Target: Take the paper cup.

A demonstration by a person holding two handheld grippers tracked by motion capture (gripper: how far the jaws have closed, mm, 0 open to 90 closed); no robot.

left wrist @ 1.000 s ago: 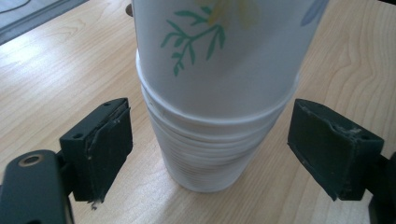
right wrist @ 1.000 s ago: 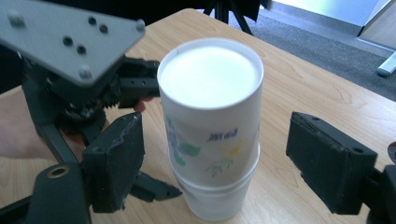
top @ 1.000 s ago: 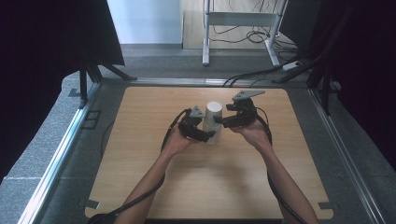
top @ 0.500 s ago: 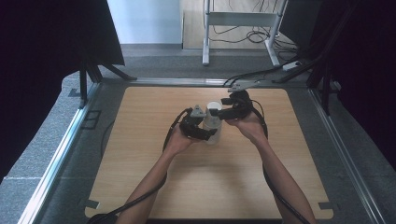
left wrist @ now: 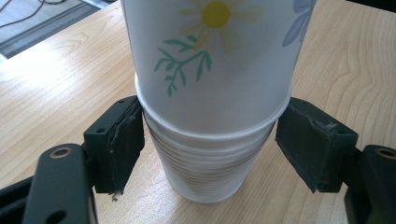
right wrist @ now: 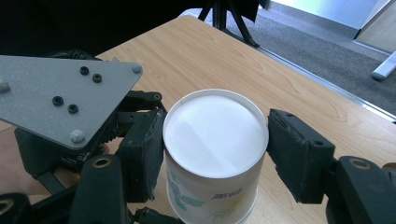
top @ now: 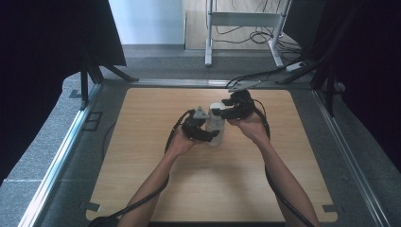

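Observation:
A stack of white paper cups (top: 215, 126) with flower prints stands upside down at the middle of the wooden table (top: 142, 179). My left gripper (top: 208, 135) comes in from the left, low on the stack. Its jaws have just been closing, and its pads (left wrist: 122, 140) now press on the lower cups (left wrist: 210, 163) under the top cup's rim. My right gripper (top: 219, 113) reaches from the right, and its jaws have just closed on the top cup (right wrist: 212, 140) near its upturned base. The left gripper's grey plate (right wrist: 60, 98) shows beside that cup.
Metal rails (top: 61, 156) run along the table's left and right sides. Black stands (top: 94, 71) and a metal frame (top: 246, 28) with cables stand on the floor beyond the far edge. Cables trail from both grippers toward the near edge.
My right gripper has moved left onto the top cup and closed on it. The left gripper has kept its place at the stack while its jaws closed in.

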